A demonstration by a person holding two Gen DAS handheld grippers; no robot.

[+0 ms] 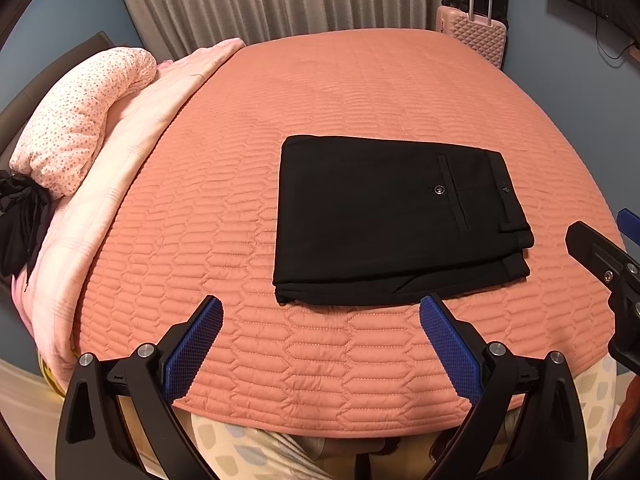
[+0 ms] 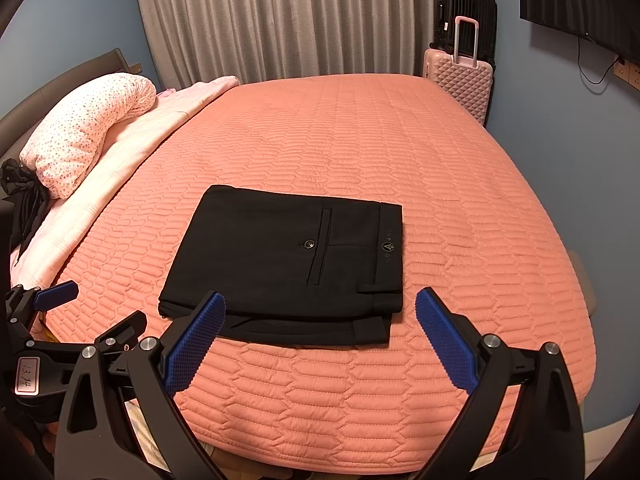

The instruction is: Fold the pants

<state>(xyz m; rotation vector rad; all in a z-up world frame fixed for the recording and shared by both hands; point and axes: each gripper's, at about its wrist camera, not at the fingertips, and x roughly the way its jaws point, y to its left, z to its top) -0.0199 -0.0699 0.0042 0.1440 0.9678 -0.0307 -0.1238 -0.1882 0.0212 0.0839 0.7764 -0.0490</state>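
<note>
On the bed (image 1: 360, 80), near its front edge: black pants (image 1: 392, 220), folded into a flat rectangle on the salmon quilt. Back pocket and button face up, waistband to the right, lower layers showing along the front edge.

Left gripper (image 1: 320, 316): just short of the pants' front edge, offset toward their left corner. Jaws spread wide, blue pads (image 1: 192, 348) bare, nothing held. Whether the tips touch the quilt, cannot tell. No contact with the pants.

Right gripper (image 2: 320, 308): also in front of the pants, nearer the waistband end. Jaws spread wide, holding nothing. Left pad (image 2: 196, 340) overlaps the front edge of the pants in the right wrist view; contact or merely in front, cannot tell. Right pad sits over bare quilt, clear of the cloth.

Each gripper shows at the margin of the other's view: right one at the right edge of the left view, left one at lower left of the right view, also spread.

Around: spotted pillow (image 1: 80, 120) and pale blanket (image 1: 132, 140) along the bed's left side, dark cloth (image 1: 20, 220) beside the pillow. Pink suitcase (image 2: 460, 80) past the far right corner, black case (image 2: 466, 20) behind it. Grey curtain (image 2: 280, 16) at the back wall.
</note>
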